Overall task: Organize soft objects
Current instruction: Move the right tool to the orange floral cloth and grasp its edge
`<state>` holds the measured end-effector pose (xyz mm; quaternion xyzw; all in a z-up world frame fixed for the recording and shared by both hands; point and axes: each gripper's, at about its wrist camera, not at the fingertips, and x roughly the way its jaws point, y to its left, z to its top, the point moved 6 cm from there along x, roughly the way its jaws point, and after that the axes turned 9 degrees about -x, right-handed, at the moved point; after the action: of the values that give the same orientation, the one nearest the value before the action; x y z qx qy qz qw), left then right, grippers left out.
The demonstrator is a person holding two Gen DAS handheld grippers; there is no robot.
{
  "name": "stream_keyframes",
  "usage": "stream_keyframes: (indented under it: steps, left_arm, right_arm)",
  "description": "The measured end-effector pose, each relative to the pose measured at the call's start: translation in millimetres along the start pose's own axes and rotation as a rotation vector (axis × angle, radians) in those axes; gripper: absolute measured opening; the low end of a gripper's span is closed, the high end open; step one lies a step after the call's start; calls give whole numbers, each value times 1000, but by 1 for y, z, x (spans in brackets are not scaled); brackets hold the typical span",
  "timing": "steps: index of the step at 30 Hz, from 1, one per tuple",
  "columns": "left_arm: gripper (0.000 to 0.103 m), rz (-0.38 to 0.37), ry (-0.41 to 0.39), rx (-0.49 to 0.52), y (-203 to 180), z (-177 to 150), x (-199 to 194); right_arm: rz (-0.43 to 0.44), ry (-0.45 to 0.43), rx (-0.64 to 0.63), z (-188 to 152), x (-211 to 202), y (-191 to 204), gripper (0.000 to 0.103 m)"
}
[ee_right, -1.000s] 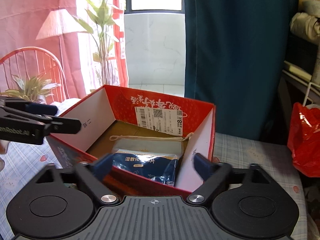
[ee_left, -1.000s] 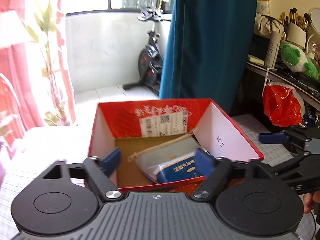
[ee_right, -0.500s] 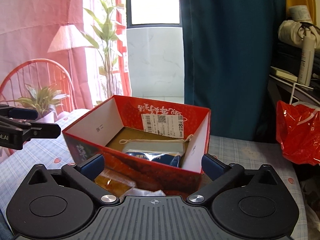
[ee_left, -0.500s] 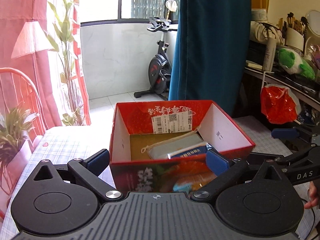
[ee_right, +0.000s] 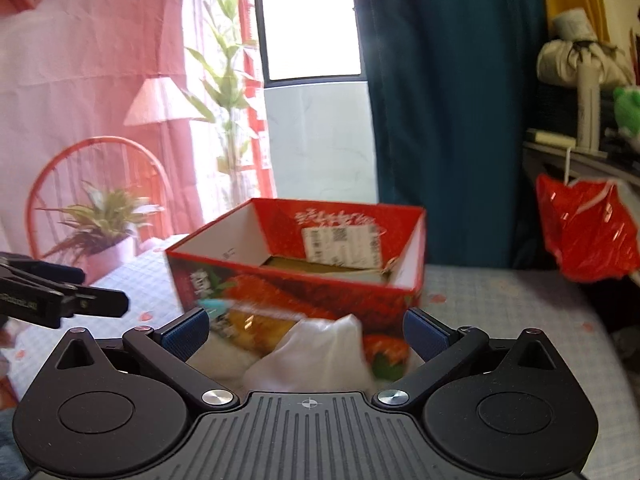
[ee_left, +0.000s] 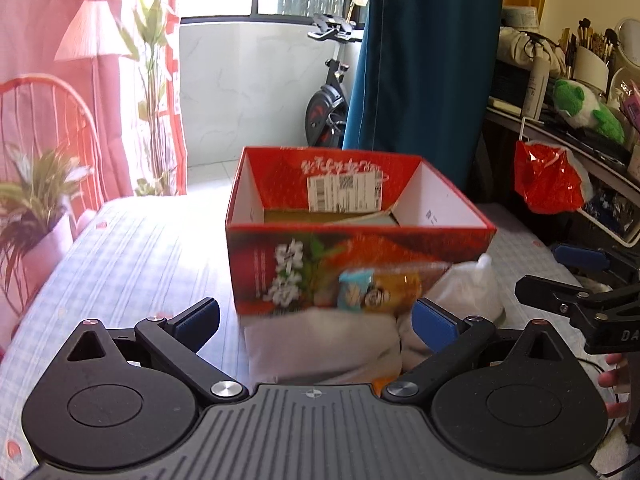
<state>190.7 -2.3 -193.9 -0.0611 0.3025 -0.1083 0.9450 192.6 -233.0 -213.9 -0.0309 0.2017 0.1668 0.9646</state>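
Two grippers are seen with jaws spread wide and nothing held between the blue pads. Straight ahead of the left gripper (ee_left: 314,318), a red box (ee_left: 356,272) is stood on a checked tablecloth (ee_left: 132,264), its open top showing a pouch (ee_left: 376,220) lying inside against the far wall. Between the left gripper's fingers and the box, a pale folded cloth (ee_left: 320,350) is laid on the cloth-covered table, with a white plastic bag (ee_left: 466,290) just ahead of the right finger and a yellow snack packet (ee_left: 384,288) pressed against the box front. From the right gripper (ee_right: 306,330), the same bag (ee_right: 320,354) is seen directly between the fingers, touching the box (ee_right: 320,292). A red plastic bag (ee_right: 584,232) is hung well off to the right.
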Motion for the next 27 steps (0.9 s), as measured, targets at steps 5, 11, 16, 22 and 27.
stream_keyframes:
  steps: [5, 11, 16, 22, 27]
  left_arm:
    - [103, -15, 28, -14, 0, -25, -4]
    - [102, -39, 62, -19, -3, -51, -8]
    - [93, -49, 79, -53, 1, -60, -9]
    - [77, -104, 125, -94, -1, -75, -7]
    - [70, -121, 177, -130, 1, -88, 2]
  right_arm:
    - [13, 19, 42, -21, -6, 12, 102]
    - [18, 28, 35, -42, -13, 23, 102]
    - [19, 106, 22, -55, -8, 31, 103]
    - [18, 169, -21, -76, -2, 43, 102]
    - [28, 223, -44, -95, 4, 48, 101]
